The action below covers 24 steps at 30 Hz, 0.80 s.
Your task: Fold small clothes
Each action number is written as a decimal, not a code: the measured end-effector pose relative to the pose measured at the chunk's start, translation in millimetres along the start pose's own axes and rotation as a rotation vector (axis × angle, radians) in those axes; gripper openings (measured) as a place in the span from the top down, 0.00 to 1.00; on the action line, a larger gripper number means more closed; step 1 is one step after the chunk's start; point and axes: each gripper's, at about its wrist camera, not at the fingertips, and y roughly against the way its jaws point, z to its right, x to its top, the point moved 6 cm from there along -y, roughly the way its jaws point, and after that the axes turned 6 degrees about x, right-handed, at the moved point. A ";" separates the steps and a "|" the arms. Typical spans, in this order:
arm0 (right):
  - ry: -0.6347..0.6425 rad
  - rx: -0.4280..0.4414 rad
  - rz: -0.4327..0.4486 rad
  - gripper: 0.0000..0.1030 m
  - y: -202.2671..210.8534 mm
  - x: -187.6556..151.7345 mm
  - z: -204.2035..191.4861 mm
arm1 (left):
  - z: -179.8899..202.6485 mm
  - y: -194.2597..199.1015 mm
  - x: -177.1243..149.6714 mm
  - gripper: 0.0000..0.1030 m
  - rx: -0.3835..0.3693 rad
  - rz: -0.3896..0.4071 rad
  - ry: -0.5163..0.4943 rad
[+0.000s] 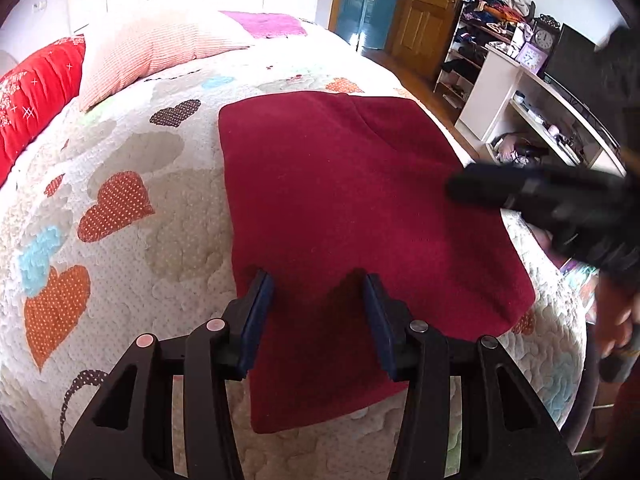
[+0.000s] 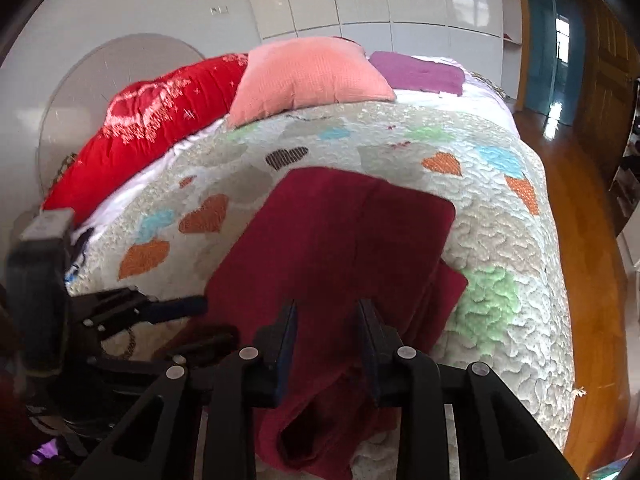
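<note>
A dark red garment (image 1: 352,208) lies folded and flat on the heart-patterned quilt (image 1: 120,168). My left gripper (image 1: 318,286) is open just above its near edge, holding nothing. The right gripper shows blurred at the garment's right edge in the left wrist view (image 1: 472,188). In the right wrist view the garment (image 2: 340,240) lies ahead, with a loose fold hanging at the near bed edge. My right gripper (image 2: 328,312) is open above it, with no cloth between the pads. The left gripper (image 2: 176,308) reaches in from the left at the garment's edge.
A red pillow (image 2: 152,128), a pink pillow (image 2: 308,76) and a purple cloth (image 2: 420,72) lie at the head of the bed. A white desk with shelves (image 1: 520,112) stands right of the bed. Wooden floor (image 2: 580,260) runs along the bed's right side.
</note>
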 end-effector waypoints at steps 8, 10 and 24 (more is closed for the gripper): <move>-0.126 -0.028 -0.011 0.74 -8.4 -23.9 27.9 | 3.6 -2.1 -2.6 0.54 0.032 0.006 -0.028; -0.107 -0.020 0.016 0.74 7.1 -24.2 17.5 | 2.2 -2.6 -2.4 0.54 0.030 0.004 -0.020; -0.172 -0.027 -0.002 0.74 15.2 -55.6 18.4 | 1.6 -4.9 -4.6 0.53 0.042 0.002 -0.026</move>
